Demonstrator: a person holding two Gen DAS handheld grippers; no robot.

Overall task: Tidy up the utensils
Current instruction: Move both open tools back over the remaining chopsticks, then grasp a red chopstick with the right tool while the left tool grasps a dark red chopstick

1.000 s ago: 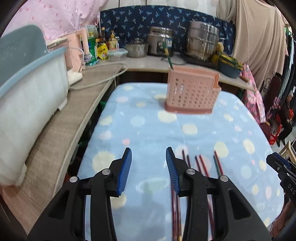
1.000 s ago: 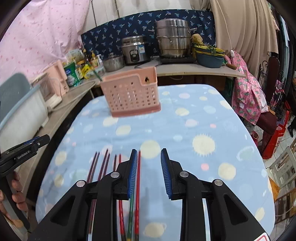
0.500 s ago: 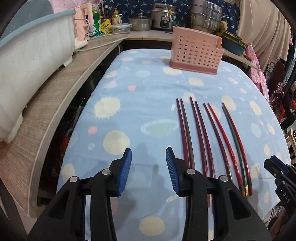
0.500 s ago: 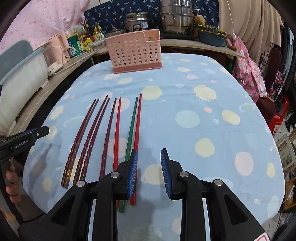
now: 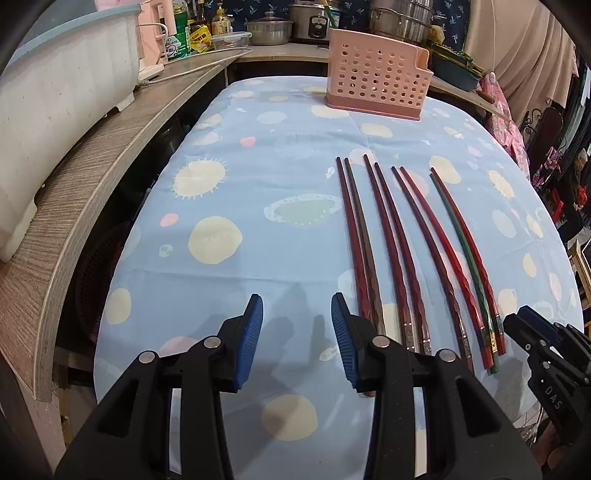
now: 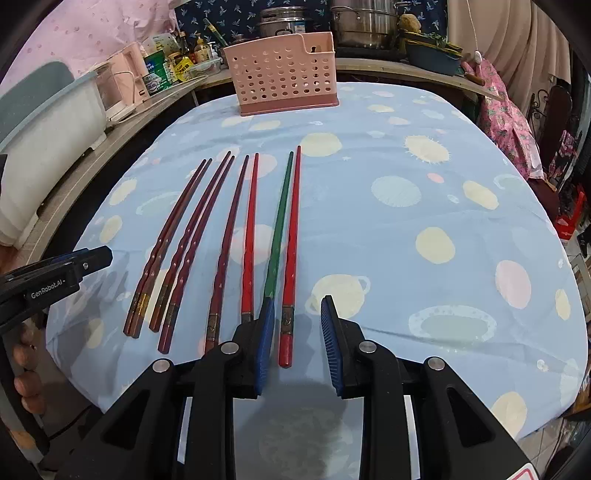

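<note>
Several chopsticks lie side by side on the blue spotted tablecloth: dark red pairs, a bright red one, a green one and a red one. A pink perforated utensil holder stands upright at the far end. My left gripper is open and empty, left of the chopstick handles. My right gripper is open, low over the near end of the rightmost red chopstick, which lies between its fingers.
A wooden counter runs along the left with a white tub. Pots, bottles and a rice cooker stand on the back counter. The table's near edge is just under the grippers.
Both grippers have pulled back toward the near table edge and tilted down, so the whole row of chopsticks is in view. Both stayed open.
</note>
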